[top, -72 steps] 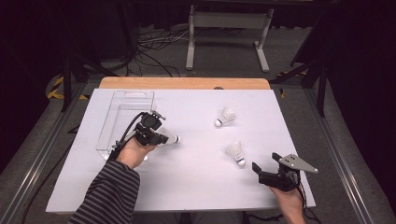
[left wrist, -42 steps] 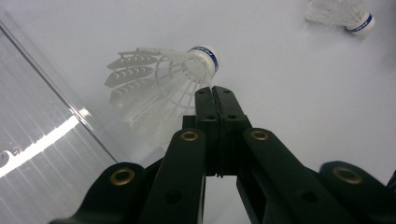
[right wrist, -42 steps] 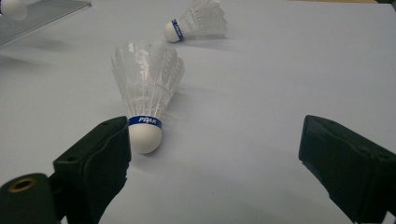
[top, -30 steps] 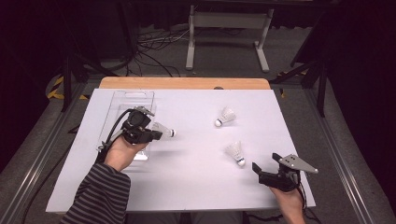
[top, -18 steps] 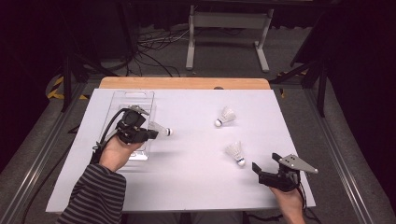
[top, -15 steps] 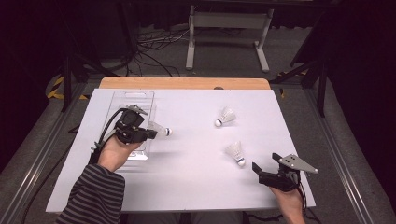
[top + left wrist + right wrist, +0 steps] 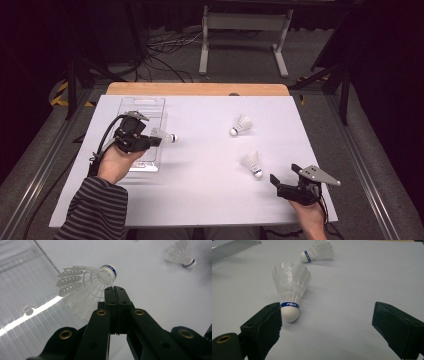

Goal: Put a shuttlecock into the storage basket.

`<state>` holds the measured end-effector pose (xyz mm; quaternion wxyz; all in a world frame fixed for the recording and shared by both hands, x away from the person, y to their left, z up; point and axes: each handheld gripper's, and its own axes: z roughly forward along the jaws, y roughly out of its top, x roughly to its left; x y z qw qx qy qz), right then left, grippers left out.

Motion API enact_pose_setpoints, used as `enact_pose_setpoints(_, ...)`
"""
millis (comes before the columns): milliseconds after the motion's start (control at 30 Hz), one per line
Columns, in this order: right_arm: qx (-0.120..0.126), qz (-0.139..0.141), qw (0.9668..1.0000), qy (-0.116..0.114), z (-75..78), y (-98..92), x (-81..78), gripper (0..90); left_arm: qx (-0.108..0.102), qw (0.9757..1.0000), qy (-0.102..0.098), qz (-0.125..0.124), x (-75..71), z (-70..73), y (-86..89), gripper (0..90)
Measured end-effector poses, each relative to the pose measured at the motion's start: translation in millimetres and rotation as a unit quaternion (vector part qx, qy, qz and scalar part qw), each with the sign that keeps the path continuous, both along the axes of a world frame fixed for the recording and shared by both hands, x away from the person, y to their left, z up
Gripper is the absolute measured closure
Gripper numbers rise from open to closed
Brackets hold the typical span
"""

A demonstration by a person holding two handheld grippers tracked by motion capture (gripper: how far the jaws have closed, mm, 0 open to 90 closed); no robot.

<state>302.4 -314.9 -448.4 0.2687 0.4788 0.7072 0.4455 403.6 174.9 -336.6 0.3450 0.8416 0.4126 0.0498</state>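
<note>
Blue "PEAK" band on shuttlecock (image 7: 291,293)

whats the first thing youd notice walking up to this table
Probably the left gripper, its jaws shut on the skirt of a white shuttlecock held over the edge of a clear plastic tray at the left of the white table. Next, two more shuttlecocks lie loose on the right half: one farther back, one nearer, just ahead of the open right gripper.
</note>
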Motion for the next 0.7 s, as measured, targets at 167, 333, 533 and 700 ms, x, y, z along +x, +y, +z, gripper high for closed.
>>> enact_pose_setpoints(167, 0.0, 0.0, 1.0, 0.0, 0.0, 0.4, 0.1, 10.0, -0.003, 0.9999, -0.006, 0.011, -1.6, 2.0, 10.0, 90.0)
enact_pose_setpoints(333, -0.001, 0.0, 1.0, 0.001, 0.0, 0.2, 0.2, 9.9, -0.013, 0.9996, -0.008, 0.025, -2.3, 3.7, 20.3, 90.0)
enact_pose_setpoints(533, 0.0, 0.0, 1.0, 0.001, -0.1, 0.4, 0.2, 9.9, -0.019, 0.9992, -0.01, 0.035, -2.7, 4.2, 29.4, 90.0)
enact_pose_setpoints(700, 0.001, 0.0, 1.0, 0.0, -0.3, 0.5, 0.4, 9.9, -0.024, 0.9986, -0.009, 0.048, -3.0, 4.1, 37.3, 90.0)
